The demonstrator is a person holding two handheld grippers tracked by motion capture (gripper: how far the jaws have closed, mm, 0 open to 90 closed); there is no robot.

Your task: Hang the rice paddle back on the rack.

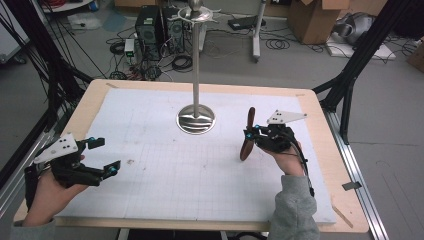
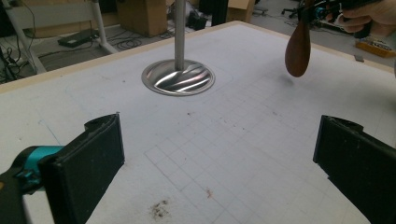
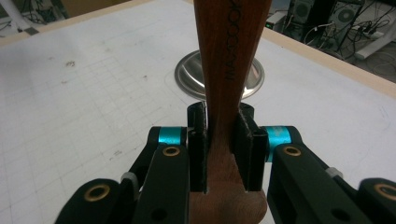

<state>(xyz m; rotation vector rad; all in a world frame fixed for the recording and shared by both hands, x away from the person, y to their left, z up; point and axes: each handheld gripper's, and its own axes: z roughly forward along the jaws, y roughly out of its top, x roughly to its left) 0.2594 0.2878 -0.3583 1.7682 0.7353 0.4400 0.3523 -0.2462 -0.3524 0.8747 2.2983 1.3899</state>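
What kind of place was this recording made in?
Most likely a lab or workshop, not a home: computer towers and loose cables sit on the bare floor, cardboard boxes stand behind, and the table carries a gridded white mat inside a black frame.

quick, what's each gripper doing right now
Left gripper: open, holding nothing.
Right gripper: shut on the wooden spoon.
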